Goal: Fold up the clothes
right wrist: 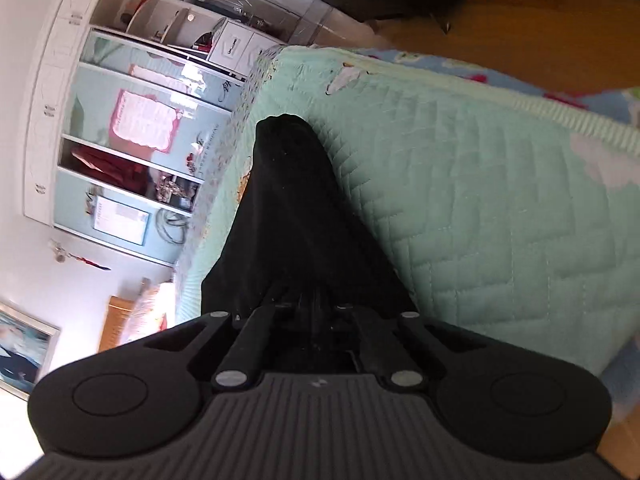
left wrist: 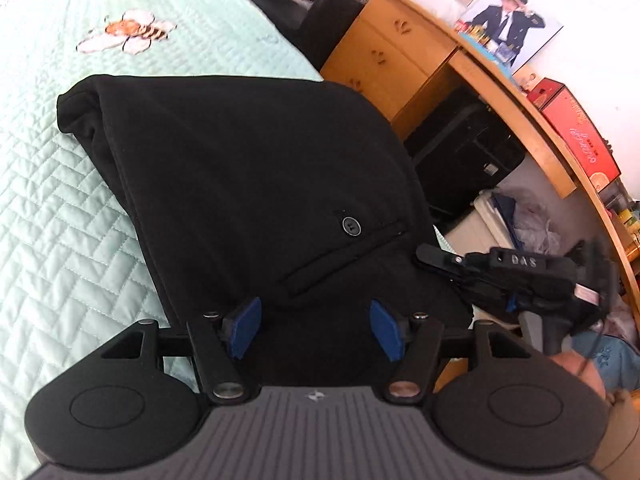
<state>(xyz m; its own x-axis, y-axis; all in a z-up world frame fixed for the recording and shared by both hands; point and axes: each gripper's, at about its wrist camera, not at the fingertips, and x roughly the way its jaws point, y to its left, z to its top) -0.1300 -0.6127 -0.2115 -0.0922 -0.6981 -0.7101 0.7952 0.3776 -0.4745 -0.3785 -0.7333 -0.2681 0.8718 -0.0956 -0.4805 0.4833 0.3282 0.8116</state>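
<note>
Across most of both wrist views spreads a pale mint quilted bedspread [left wrist: 60, 208], stitched in a herringbone pattern, with an embroidered bee [left wrist: 128, 32] near its far end. On top of it lie black trousers [left wrist: 248, 184], folded into a thick, roughly triangular bundle that reaches toward the bed's near edge. One back pocket faces up, closed by a single dark button [left wrist: 351, 225] just above a slanted welt opening.

Beyond the bed, on the right in the left wrist view, stands a long wooden desk [left wrist: 400, 52] with drawers. A framed photograph of a person in a dark uniform [left wrist: 508, 24] leans against the wall on it, and a red box [left wrist: 580, 140] sits further along. Under the desk is a dark case, with a heap of loose items beside it on the floor.

The left gripper [left wrist: 316, 330] hangs over the near end of the trousers. Its jaws stand apart, and its blue pads [left wrist: 246, 326] sit on either side of black cloth without pressing on it.

The right gripper [right wrist: 314, 312] shows from the side at the right edge of the left wrist view, at the trousers' near right corner, with a hand [left wrist: 580, 372] below it. In its own view, rolled sideways, its fingers are drawn close together and black fabric is bunched tightly between them, so it grips the trousers. From that pinch the cloth runs away in a narrowing strip over the bedspread. A white shelving unit [right wrist: 132, 120] with glass doors fills the background there.
</note>
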